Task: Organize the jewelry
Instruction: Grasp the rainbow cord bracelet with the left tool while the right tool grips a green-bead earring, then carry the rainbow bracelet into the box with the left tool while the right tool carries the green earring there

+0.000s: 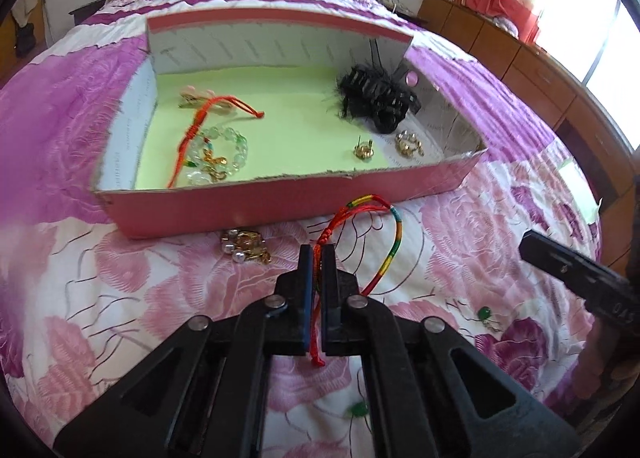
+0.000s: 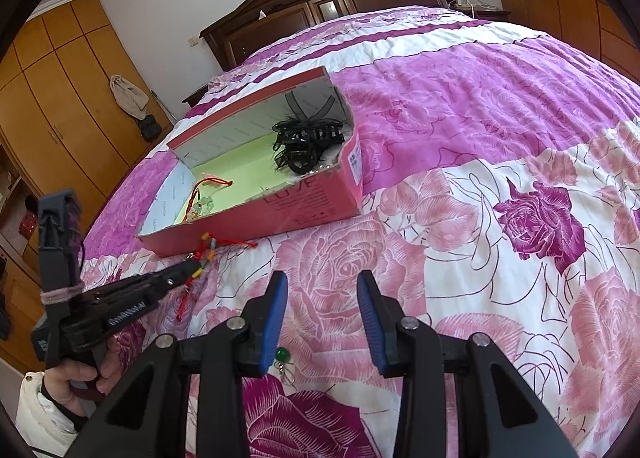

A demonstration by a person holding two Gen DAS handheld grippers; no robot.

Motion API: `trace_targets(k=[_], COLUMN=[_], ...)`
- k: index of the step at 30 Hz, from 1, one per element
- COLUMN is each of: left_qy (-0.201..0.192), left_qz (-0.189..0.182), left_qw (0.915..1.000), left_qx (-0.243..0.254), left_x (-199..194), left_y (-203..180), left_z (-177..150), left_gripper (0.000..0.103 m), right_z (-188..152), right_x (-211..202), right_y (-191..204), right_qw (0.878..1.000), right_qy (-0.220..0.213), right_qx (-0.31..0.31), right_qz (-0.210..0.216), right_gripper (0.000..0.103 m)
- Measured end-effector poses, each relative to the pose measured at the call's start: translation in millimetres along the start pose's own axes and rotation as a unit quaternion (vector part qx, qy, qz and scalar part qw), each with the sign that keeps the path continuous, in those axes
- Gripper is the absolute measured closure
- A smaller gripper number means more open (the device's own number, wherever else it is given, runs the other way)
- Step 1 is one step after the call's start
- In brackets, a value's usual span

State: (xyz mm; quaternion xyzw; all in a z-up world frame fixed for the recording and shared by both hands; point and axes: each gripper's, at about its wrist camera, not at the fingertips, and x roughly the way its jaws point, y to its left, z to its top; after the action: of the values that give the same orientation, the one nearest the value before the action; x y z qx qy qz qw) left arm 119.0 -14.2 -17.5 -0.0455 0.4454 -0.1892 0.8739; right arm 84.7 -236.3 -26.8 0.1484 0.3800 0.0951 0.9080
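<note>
Box [image 2: 308,197] lettered "LOVE" (pink), left gripper [image 1: 317,258] clamping bracelet [image 1: 384,242]

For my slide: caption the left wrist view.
Left gripper shut on a multicoloured cord bracelet before the pink box.

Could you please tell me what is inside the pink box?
The box holds a red cord, bead bracelet, black hair clip and gold earrings; anything under the clip is hidden.
</note>
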Motion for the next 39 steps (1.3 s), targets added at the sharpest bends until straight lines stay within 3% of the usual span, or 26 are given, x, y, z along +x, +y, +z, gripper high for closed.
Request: trace_targets(k=[9,29,39], left_qy=[-0.024,-0.026,-0.026], left_qz=[0.003,0.004,0.002], left_qw=[0.9995,0.9992,0.9992], left_qx=[-0.019,-0.031,-0.030], left_x=[-30,-37,-36], left_y=[11,15,13], left_z=[-5,-19,-19], left_gripper=[0.103,0.103,0.103], right_z=[-10,-39,-39], right_x=[-5,23,31], right_y=[16,36,33], right_qw=[1.000,0.996,0.995], right_qy=[0.013,0.074,0.078], right_qx=[-0.018,-0.048,-0.047], right_qz=[0.002,0.020,0.026], right_gripper=[0.064,0.064,0.091])
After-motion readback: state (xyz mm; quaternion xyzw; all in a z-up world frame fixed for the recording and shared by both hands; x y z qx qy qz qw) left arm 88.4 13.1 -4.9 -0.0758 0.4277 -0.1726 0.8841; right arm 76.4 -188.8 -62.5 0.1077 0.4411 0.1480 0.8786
